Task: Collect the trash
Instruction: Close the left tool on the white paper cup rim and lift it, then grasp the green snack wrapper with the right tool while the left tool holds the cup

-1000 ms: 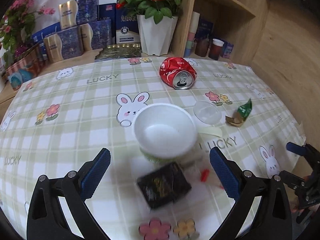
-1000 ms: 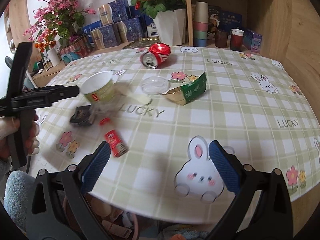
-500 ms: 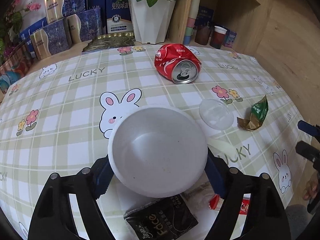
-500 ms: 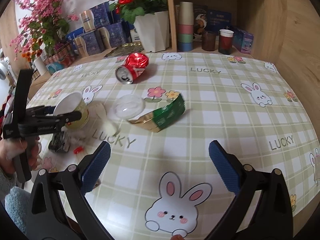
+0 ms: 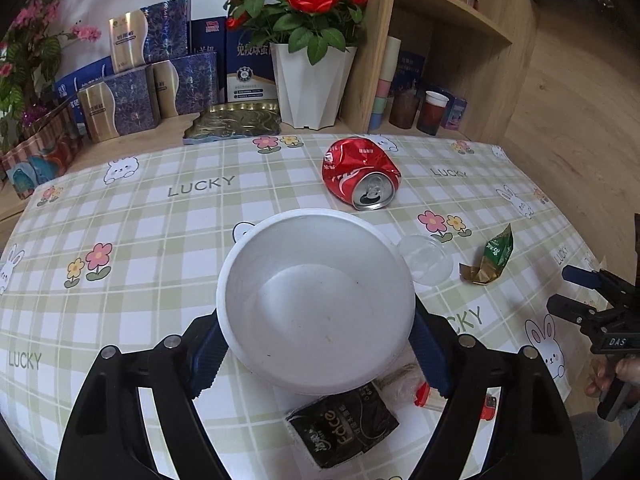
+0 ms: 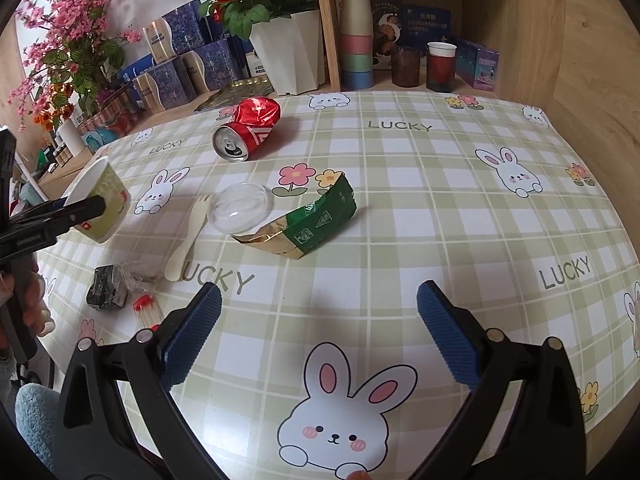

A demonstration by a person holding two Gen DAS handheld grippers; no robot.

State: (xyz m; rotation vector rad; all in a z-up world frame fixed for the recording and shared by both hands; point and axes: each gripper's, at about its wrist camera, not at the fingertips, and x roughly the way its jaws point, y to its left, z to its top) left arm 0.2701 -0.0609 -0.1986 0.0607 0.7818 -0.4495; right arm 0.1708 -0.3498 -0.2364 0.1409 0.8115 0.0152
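A white paper cup [image 5: 316,304] with a green printed side [image 6: 102,204] sits between the pads of my left gripper [image 5: 316,352], which is shut on it and holds it tilted just above the table. On the cloth lie a crushed red can [image 5: 360,172], a clear plastic lid [image 5: 426,258], a green and gold wrapper [image 6: 312,224], a pale disposable fork [image 6: 186,240], a black packet [image 5: 344,424] and a red-capped tube [image 6: 147,312]. My right gripper [image 6: 320,332] hangs open over a printed rabbit, nearer than the wrapper, with nothing between its fingers.
A checked tablecloth [image 5: 160,240] covers the round table. Behind it stand a white flower pot [image 5: 310,84], blue gift boxes [image 5: 120,108] and a wooden shelf with stacked cups [image 6: 356,40]. A wooden wall is on the right. A hand holds each gripper at the table's edge.
My left gripper moved up to the white cup, closed on it and raised it off the cloth. The right gripper slid across the table to the rabbit print in front of the wrapper.
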